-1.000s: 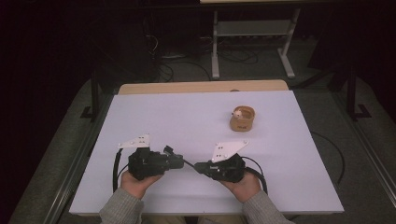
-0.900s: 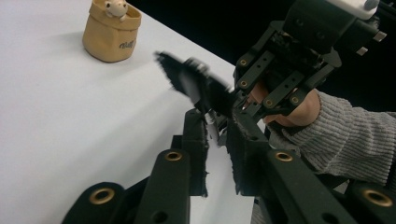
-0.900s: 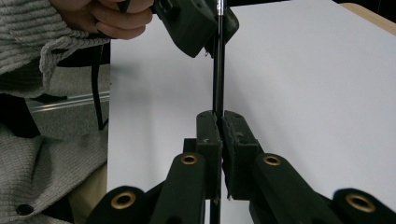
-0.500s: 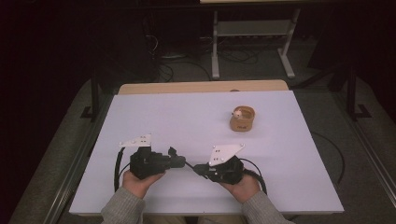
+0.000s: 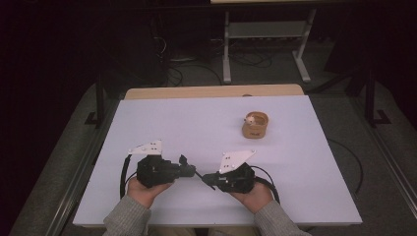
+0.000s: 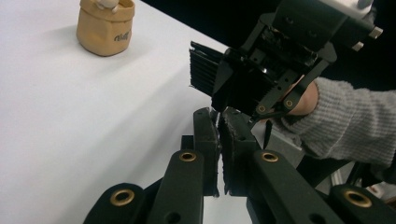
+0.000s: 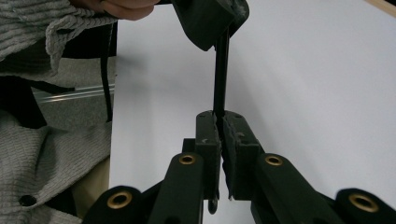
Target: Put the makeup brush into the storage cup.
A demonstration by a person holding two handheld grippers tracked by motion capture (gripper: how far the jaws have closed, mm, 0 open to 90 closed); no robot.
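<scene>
Holding a thin black strip between two tongs above the white surface (image 5: 206,123).

Both hands sit near the front edge, angled toward each other so the tongs meet nose to nose in the middle. The left tongs (image 5: 189,169) look pressed together, though whether they pinch the strip's end I cannot tell; the right tongs (image 7: 219,122) are clamped on the black strip (image 7: 220,70), which runs up from their tips to the other tool. A small tan pot (image 5: 255,124) stands well apart, farther back on the right. Judged step: a handover or pull; next likely calls for one side to let go cleanly.
</scene>
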